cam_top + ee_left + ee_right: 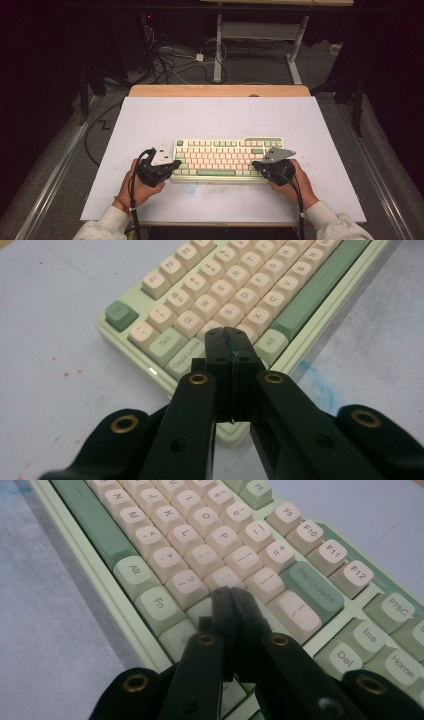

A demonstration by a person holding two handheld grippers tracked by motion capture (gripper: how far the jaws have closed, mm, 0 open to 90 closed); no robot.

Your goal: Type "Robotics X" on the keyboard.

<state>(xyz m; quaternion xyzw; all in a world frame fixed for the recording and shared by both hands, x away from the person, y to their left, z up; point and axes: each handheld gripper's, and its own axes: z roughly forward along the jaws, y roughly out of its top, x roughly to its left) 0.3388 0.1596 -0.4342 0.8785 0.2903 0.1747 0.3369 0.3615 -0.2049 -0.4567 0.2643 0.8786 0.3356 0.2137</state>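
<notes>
A pale green keyboard [227,159] with cream keys lies on the white board [215,120], near its front. My left gripper [175,164] sits at the keyboard's left end, held in a hand. Its jaws are pressed together with nothing between them. In the left gripper view the left gripper's tips [230,336] sit over the keys next to Caps Lock [186,358]; whether they touch is unclear. My right gripper [256,164] is at the keyboard's right end, also shut and empty. The right gripper's tips [232,594] point at the keys below Backspace [312,591].
The board rests on a wooden table [220,90]. A blue smudge [192,188] marks the board just in front of the keyboard. Beyond the table, cables [165,60] lie on the floor beside the legs of another desk [218,50].
</notes>
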